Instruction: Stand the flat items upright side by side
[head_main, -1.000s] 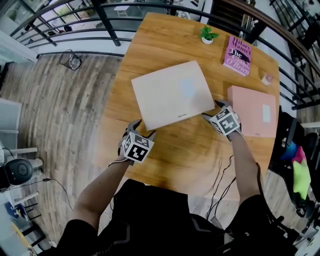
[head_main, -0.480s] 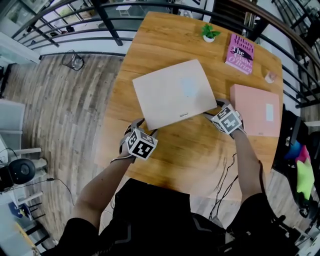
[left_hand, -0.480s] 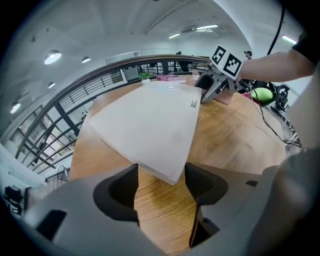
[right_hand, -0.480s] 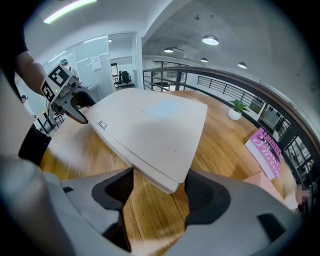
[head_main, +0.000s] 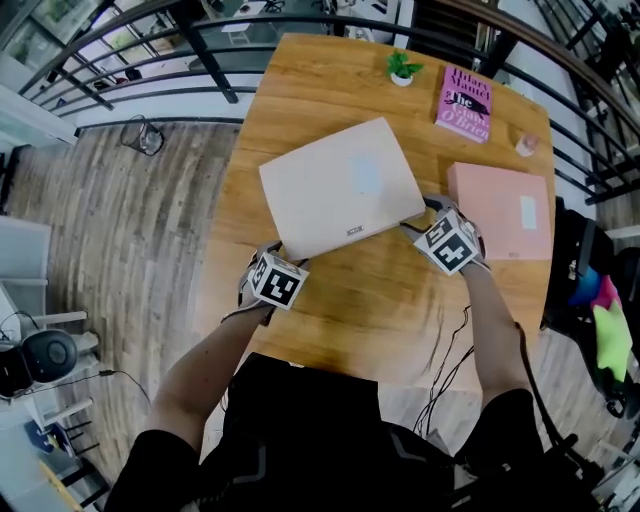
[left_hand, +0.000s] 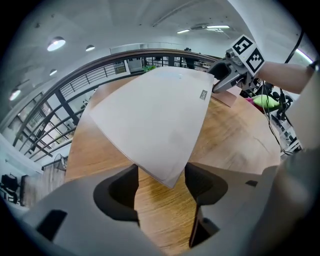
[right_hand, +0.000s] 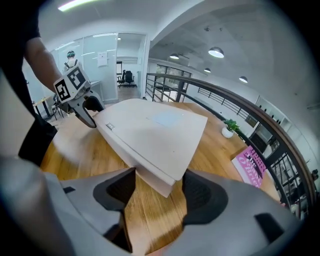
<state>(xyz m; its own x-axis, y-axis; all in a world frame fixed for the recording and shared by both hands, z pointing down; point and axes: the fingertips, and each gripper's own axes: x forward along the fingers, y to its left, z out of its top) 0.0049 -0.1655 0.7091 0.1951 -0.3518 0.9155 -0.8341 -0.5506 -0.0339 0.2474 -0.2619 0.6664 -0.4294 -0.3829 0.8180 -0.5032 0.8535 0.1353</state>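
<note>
Between left tool (head_main: 281, 253) jaws: box (head_main: 340, 186) corner, pinched. Right tool (head_main: 424, 216) jaws have just been closing, pinching the other near corner; box stretches ahead over desk (head_main: 385, 305). Step, I'd say: tipping it upright. Next: even two-handed lift.

1. Large box (head_main: 340, 185): plain cream, with a faint pale-blue patch on top.
2. Small box (head_main: 500, 212): salmon pink, with a white label.
3. Book (head_main: 464, 103): magenta cover, white lettering.
4. Table (head_main: 380, 300): honey-brown wood grain.
5. Plant (head_main: 402, 68): green leaves, white pot.
6. Left gripper (head_main: 280, 255) and right gripper (head_main: 418, 215): grey, with cubes patterned in black-and-white squares.
7. Floor (head_main: 150, 210): grey-brown planks.
</note>
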